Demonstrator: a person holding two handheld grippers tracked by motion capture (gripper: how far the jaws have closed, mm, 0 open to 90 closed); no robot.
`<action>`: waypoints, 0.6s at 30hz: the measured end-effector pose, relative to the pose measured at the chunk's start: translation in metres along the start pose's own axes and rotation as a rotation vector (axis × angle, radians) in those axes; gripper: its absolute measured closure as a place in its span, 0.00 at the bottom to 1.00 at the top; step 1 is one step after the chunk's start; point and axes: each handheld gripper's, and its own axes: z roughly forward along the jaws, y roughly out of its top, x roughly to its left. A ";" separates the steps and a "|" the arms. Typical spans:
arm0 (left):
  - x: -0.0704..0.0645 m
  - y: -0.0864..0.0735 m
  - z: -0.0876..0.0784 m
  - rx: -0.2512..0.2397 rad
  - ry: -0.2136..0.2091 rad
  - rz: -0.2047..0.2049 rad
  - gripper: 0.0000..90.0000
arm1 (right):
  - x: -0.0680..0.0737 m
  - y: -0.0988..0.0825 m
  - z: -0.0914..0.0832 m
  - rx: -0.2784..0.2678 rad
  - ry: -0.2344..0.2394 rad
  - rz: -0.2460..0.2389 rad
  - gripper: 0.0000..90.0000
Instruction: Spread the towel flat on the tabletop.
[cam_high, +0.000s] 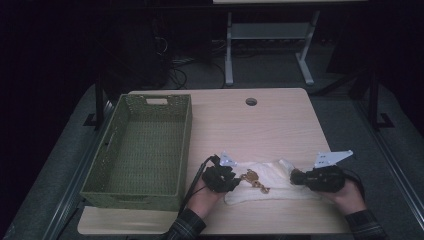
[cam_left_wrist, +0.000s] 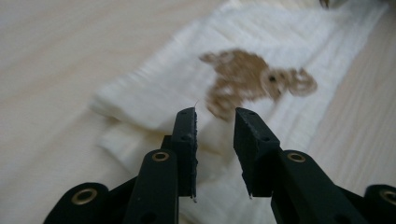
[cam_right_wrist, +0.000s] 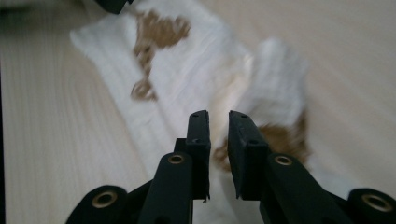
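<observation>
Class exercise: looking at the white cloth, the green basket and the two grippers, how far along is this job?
Done: the white cloth with brown print lies folded into a strip on the pale wooden table. In hand: the left gripper and right gripper sit at its two ends, jaws slightly apart, gripping nothing. Left: the green woven basket holds nothing, so the cloth probably goes there next.

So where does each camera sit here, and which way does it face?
High view: above the near table edge, looking forward and down; both hands, left gripper, right gripper.
Left gripper view: on that gripper, along its parted jaws at the white folded cloth with brown embroidery.
Right gripper view: same, from the opposite end.
Shared: the cloth.
</observation>
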 end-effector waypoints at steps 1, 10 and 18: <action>0.000 0.000 0.000 0.000 0.000 0.000 0.76 | 0.000 0.000 0.000 0.000 0.000 0.000 0.86; 0.020 0.004 -0.005 -0.068 0.092 -0.030 0.72 | -0.046 0.032 0.014 -0.057 -0.041 0.077 0.75; 0.021 0.000 -0.002 -0.050 0.104 -0.026 0.71 | -0.053 0.028 0.051 0.073 -0.034 0.073 0.75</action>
